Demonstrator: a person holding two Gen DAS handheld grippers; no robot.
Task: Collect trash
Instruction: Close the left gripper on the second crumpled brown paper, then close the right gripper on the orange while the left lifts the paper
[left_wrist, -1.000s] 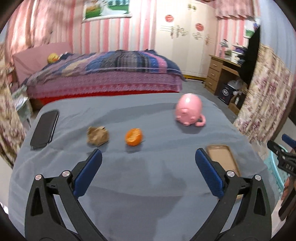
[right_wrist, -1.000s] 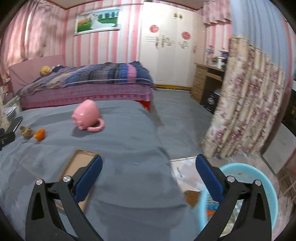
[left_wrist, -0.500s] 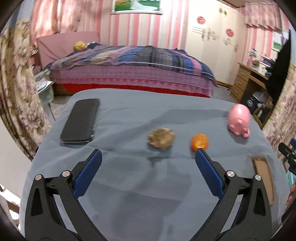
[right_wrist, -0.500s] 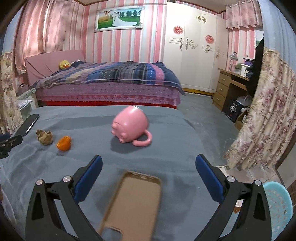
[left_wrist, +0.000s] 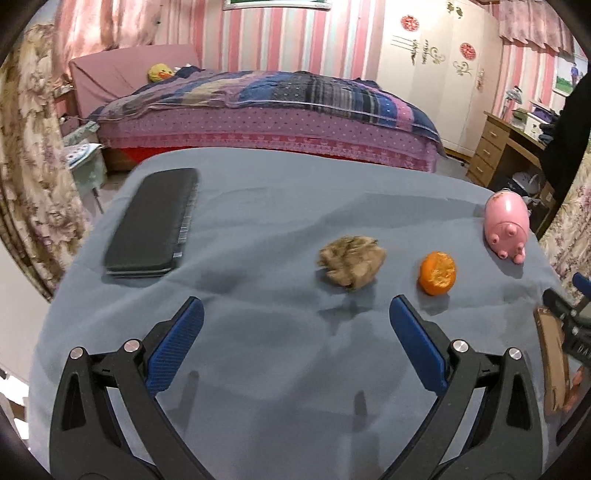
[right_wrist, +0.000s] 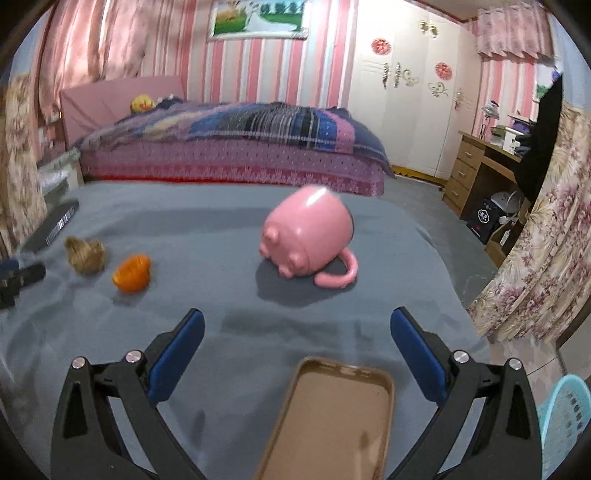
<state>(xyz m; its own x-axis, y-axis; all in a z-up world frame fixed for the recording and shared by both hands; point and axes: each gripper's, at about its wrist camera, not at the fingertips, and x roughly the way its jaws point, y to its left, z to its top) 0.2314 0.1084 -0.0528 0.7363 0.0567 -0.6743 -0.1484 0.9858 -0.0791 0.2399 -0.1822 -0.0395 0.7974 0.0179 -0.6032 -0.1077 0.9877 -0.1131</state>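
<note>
A crumpled brown paper ball (left_wrist: 351, 265) lies on the grey cloth (left_wrist: 266, 369) just beyond my left gripper (left_wrist: 295, 317), which is open and empty. An orange peel (left_wrist: 437, 273) sits right of the ball, past the right fingertip. In the right wrist view the paper ball (right_wrist: 85, 254) and the peel (right_wrist: 132, 273) lie far left. My right gripper (right_wrist: 296, 328) is open and empty above a brown phone case (right_wrist: 328, 421), and shows in the left wrist view at the right edge (left_wrist: 569, 314).
A pink pig mug (right_wrist: 308, 236) lies on its side ahead of the right gripper. A black flat case (left_wrist: 153, 221) rests at the table's left. A light-blue basket (right_wrist: 565, 424) stands on the floor at the right. A bed (left_wrist: 258, 110) is behind the table.
The left view has swung left and closer, so the paper ball now sits ahead between the fingers. The right view has swung from the basket to the table, and the mug is nearer.
</note>
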